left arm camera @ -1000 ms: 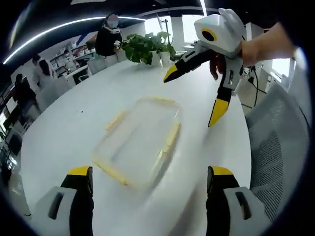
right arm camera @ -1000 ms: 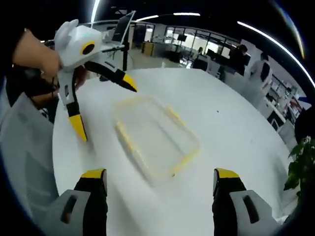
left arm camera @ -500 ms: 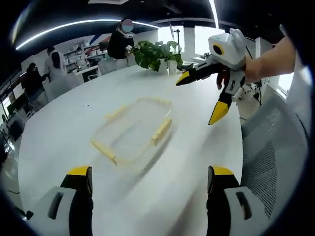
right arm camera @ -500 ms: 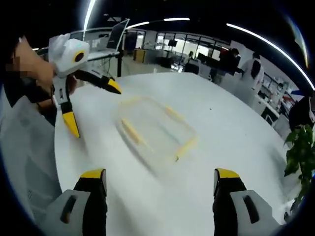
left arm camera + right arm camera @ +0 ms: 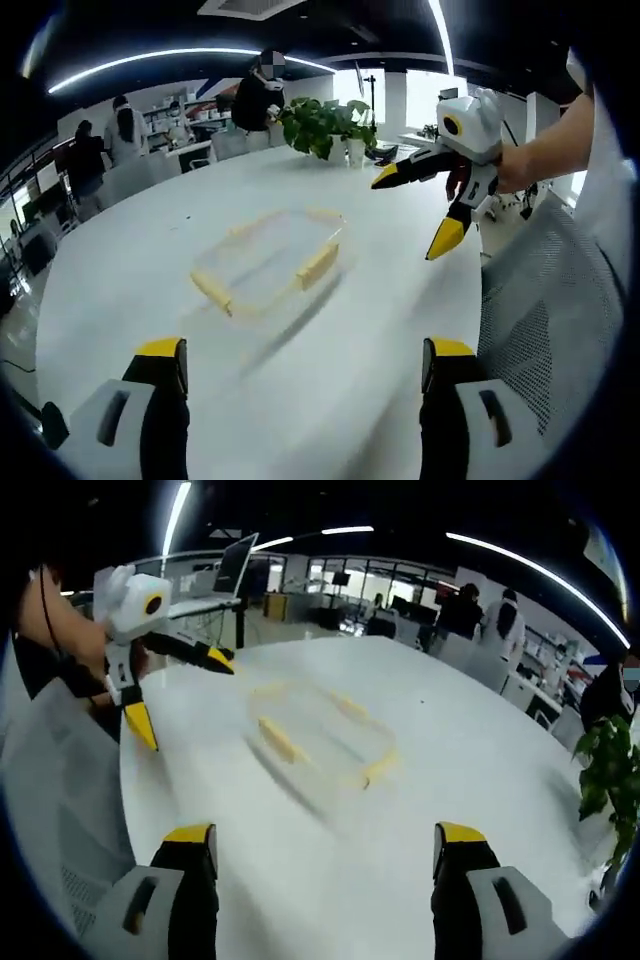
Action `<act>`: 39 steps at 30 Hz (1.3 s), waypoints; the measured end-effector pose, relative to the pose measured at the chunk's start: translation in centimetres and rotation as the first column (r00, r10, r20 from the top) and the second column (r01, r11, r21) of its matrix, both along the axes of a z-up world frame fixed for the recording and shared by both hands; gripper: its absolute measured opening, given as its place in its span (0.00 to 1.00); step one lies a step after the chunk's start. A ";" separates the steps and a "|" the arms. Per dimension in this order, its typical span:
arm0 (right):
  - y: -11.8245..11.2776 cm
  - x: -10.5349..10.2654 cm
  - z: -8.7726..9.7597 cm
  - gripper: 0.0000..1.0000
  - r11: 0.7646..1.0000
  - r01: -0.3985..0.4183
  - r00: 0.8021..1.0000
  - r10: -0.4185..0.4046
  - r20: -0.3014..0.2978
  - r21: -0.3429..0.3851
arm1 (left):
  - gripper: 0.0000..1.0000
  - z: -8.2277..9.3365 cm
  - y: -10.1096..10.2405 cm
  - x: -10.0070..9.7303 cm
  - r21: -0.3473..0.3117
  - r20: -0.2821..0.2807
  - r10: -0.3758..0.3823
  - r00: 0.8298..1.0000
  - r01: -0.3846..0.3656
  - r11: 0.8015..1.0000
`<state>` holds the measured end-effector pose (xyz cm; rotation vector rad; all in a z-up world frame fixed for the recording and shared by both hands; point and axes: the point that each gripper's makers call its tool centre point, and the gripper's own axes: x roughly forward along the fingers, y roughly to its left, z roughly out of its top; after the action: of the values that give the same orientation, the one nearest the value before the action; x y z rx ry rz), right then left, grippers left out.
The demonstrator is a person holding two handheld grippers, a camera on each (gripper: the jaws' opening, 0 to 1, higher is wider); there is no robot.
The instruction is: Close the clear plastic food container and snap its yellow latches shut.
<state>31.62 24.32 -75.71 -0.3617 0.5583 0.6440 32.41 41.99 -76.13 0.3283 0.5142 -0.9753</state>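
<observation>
The clear plastic container lies flat on the round white table, with yellow latches along its sides. Blur hides whether the latches are snapped. My left gripper is open, well back from the container, with nothing between its jaws. In the left gripper view the right gripper hovers open above the table, to the right of the container. The right gripper view shows the container ahead of my open right gripper, and the left gripper open at the upper left, held by a hand.
Potted plants stand at the table's far edge, also seen as a plant at the right. A grey mesh chair is close beside the table. Several people stand by desks behind. A laptop on a stand is beyond the table.
Both grippers have drawn back from the container, which now looks smaller and farther off in each view. It stays on the table, and both grippers remain open.
</observation>
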 end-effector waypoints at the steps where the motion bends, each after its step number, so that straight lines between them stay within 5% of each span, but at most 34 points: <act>1: -0.1 -0.1 0.0 0.90 1.000 0.002 1.000 -0.002 0.001 0.003 | 0.99 0.0 0.1 -0.1 0.000 0.000 0.003 1.000 -0.003 1.000; 39: -2.9 -4.0 -1.2 0.89 0.994 0.088 0.996 -0.086 -0.038 0.057 | 0.98 -1.2 3.8 -3.9 -0.041 -0.061 0.115 0.991 -0.118 0.992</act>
<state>27.60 21.46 -76.87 -0.2699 0.5847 0.5823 28.48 45.81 -77.34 0.2274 0.5578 -0.8837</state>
